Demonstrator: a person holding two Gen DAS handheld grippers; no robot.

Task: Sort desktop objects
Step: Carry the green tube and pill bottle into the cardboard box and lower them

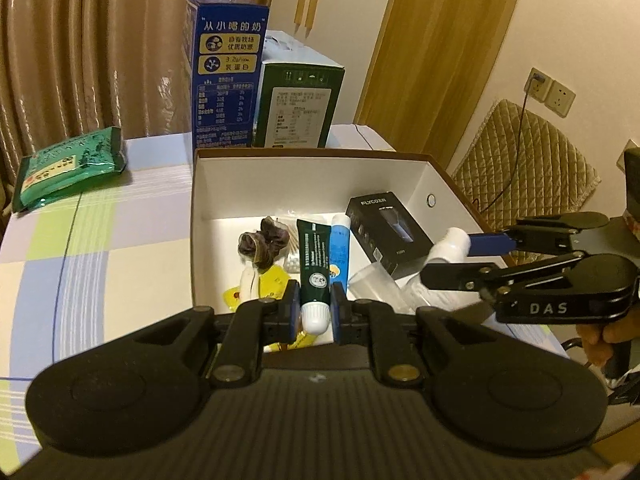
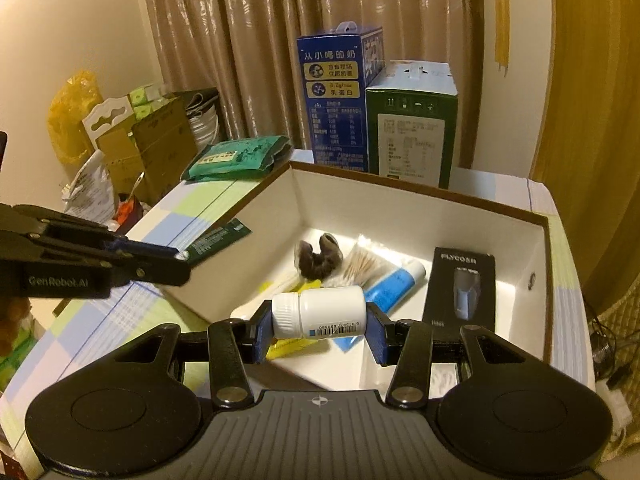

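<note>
My left gripper (image 1: 315, 309) is shut on the white cap end of a dark green tube (image 1: 316, 268), which reaches forward over the near edge of an open white cardboard box (image 1: 304, 184). My right gripper (image 2: 319, 320) is shut on a white pill bottle (image 2: 320, 312) lying crosswise between its blue pads, held above the same box (image 2: 400, 212). In the left wrist view the right gripper (image 1: 448, 256) comes in from the right with that bottle (image 1: 450, 246). Inside the box lie a black shaver carton (image 2: 460, 288), a blue tube (image 2: 394, 286), cotton swabs (image 2: 360, 266) and a brown scrunchie (image 2: 318, 258).
A tall blue milk carton (image 1: 224, 76) and a green carton (image 1: 296, 108) stand behind the box. A green packet (image 1: 68, 168) lies on the checked tablecloth (image 1: 100, 260) at the left. Boxes and bags (image 2: 132, 148) are piled beyond the table's left edge. A quilted chair (image 1: 524, 168) stands at the right.
</note>
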